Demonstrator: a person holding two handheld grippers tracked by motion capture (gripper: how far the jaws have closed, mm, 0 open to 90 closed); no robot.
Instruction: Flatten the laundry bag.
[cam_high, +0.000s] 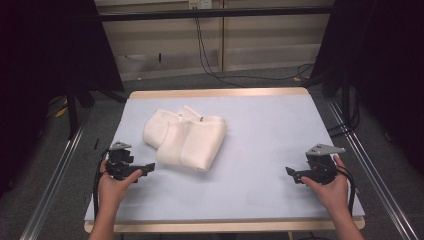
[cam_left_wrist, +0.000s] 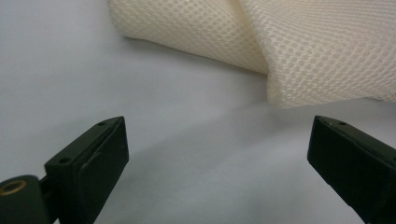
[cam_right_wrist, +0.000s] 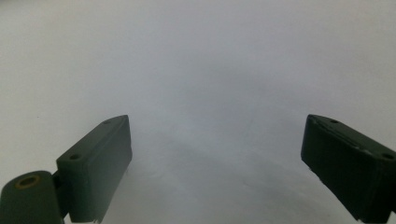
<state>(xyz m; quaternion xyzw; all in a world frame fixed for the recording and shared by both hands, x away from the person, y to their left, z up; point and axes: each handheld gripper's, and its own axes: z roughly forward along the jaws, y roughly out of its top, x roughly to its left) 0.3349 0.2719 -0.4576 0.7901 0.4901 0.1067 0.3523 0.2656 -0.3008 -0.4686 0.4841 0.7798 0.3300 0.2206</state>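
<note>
A cream mesh cloth (cam_high: 186, 138) lies bunched and folded on the pale blue table mat (cam_high: 265, 130), left of the middle. My left gripper (cam_high: 148, 168) rests low on the mat just left of the cloth's near corner, pointing at it, jaws wide apart and empty. Seen from the left gripper view, the cloth (cam_left_wrist: 299, 46) lies just beyond the fingertips (cam_left_wrist: 100, 149), untouched. At the right side of the mat my right gripper (cam_high: 291, 173) is held open, pointing left over bare mat (cam_right_wrist: 210, 93), far from the cloth.
The mat covers a wooden table (cam_high: 220, 93) whose edges show at the front and back. Metal rails (cam_high: 372, 175) run along both sides on the floor. Cables (cam_high: 210, 65) hang at the back wall.
</note>
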